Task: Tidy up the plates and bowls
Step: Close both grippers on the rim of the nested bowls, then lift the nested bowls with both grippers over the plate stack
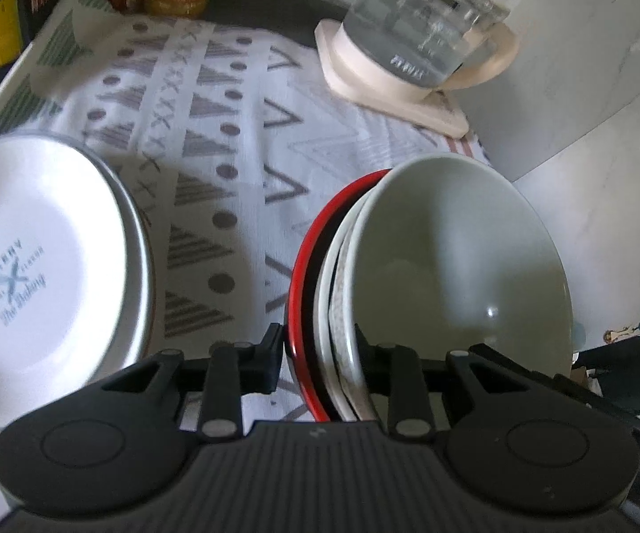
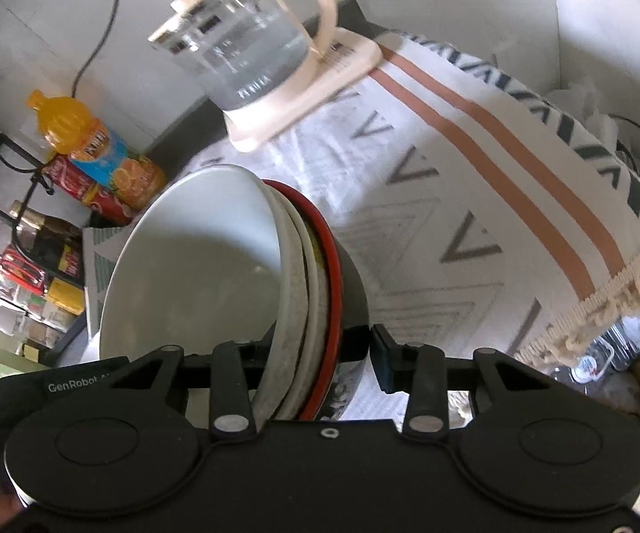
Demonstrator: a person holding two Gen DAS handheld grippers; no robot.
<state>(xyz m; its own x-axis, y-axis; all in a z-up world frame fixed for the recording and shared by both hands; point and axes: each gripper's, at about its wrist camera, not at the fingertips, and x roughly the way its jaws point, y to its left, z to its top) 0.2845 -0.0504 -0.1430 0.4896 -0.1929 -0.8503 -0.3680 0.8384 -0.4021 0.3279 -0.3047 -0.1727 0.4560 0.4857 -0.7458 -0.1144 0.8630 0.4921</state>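
A nested stack of bowls hangs tilted over the patterned cloth: a white bowl (image 1: pixel 453 266) innermost, speckled and white ones around it, and a black bowl with a red rim (image 1: pixel 304 266) outermost. My left gripper (image 1: pixel 320 351) is shut on the stack's rim, one finger inside the white bowl and one against the red-rimmed bowl. My right gripper (image 2: pixel 320 351) is shut on the rim of the same stack. Its right finger (image 2: pixel 382 351) presses the black outer wall (image 2: pixel 353 297), and its other finger is hidden behind the white bowl (image 2: pixel 195 266). White plates (image 1: pixel 44 266) with printed lettering lie to the left.
A glass kettle (image 1: pixel 422 13) (image 2: pixel 249 44) on a cream base stands at the cloth's far edge. An orange juice bottle (image 2: pixel 98 146) and a red can stand beside a wire shelf (image 2: pixel 22 257) of jars. The cloth's fringed edge (image 2: pixel 609 302) hangs at right.
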